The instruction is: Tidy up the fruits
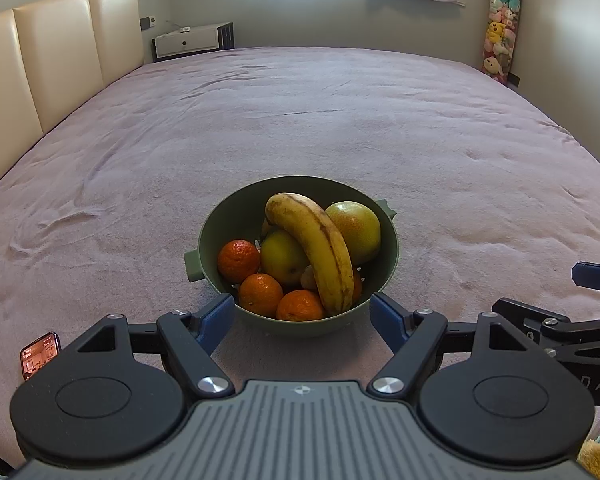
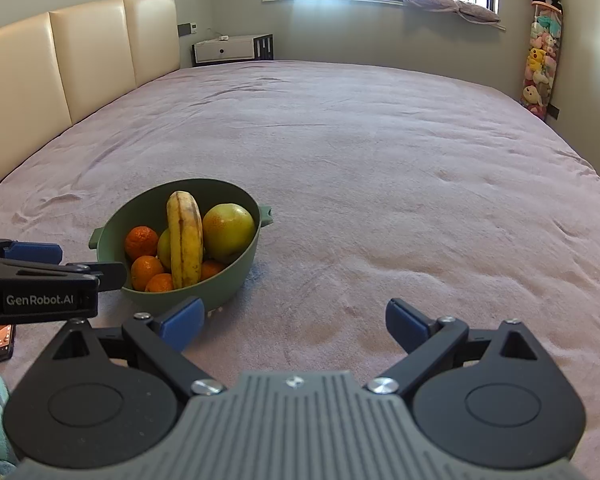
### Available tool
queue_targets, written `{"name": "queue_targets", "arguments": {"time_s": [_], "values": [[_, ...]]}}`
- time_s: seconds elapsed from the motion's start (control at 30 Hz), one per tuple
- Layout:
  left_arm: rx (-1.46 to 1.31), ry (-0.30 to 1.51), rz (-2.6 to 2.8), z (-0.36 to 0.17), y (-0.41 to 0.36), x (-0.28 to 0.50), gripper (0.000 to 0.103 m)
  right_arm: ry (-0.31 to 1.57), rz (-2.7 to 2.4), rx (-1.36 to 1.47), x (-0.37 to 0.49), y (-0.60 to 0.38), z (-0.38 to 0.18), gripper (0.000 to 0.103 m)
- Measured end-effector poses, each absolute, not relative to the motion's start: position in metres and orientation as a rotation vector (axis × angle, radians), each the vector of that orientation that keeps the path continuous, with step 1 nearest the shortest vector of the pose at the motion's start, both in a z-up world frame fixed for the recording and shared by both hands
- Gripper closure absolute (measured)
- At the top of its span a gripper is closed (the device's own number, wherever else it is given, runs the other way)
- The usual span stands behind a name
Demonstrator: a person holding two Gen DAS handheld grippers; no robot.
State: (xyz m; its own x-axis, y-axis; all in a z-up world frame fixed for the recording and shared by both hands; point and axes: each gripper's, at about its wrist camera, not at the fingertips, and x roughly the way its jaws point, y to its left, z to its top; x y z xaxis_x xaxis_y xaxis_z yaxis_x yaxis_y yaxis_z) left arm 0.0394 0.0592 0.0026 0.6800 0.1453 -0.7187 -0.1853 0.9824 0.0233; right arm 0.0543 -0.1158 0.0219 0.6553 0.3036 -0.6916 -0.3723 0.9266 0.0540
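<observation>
Green bowl (image 1: 220,220) on the bed (image 1: 340,120) holds a banana (image 1: 320,248), oranges (image 1: 238,260) and pears (image 1: 356,228). Left hand-held gripper (image 1: 302,318), fingers apart, faces it at 12 o'clock; right hand-held gripper (image 2: 294,320) likewise spread.

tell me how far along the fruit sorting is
Nothing looks done: the banana, oranges and green fruit all sit piled in the bowl. Nothing is in hand; the left gripper and right gripper are open and empty. Everything remains.

Green bowl (image 1: 220,220) holds banana (image 1: 316,248), oranges (image 1: 239,261), yellow-green fruits (image 1: 356,230)
</observation>
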Motion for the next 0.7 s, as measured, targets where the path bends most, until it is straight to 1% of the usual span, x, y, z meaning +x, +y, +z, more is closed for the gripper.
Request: {"name": "queue_targets", "arguments": {"time_s": [0.7], "values": [[-0.05, 0.798, 0.183, 0.0054, 0.0598, 0.0391, 0.013, 0.769, 0.382, -0.099, 0.0546, -0.1156, 0.0206, 0.009]]}}
